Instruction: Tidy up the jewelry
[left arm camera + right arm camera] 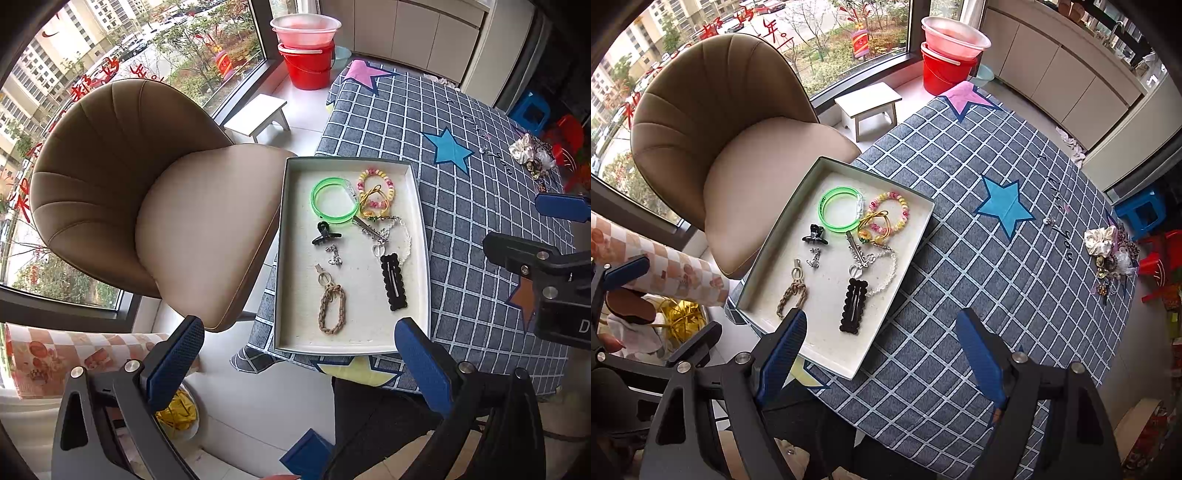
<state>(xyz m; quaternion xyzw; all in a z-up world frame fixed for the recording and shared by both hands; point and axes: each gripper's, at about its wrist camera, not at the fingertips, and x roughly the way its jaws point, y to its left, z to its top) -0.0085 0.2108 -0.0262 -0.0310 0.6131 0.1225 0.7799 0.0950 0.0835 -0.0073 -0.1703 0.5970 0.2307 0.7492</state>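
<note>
Both grippers hang above the table with their blue fingers spread wide, holding nothing: the left gripper (299,362) over the tray's near edge, the right gripper (882,354) beside it. The white tray (291,258) sits at the table corner holding a green bangle (332,201), a black hair clip (394,282) and a braided bracelet (332,308). Only the right view plainly shows the far pile (1110,251), scrunchies perhaps, on the checked tablecloth (960,295).
</note>
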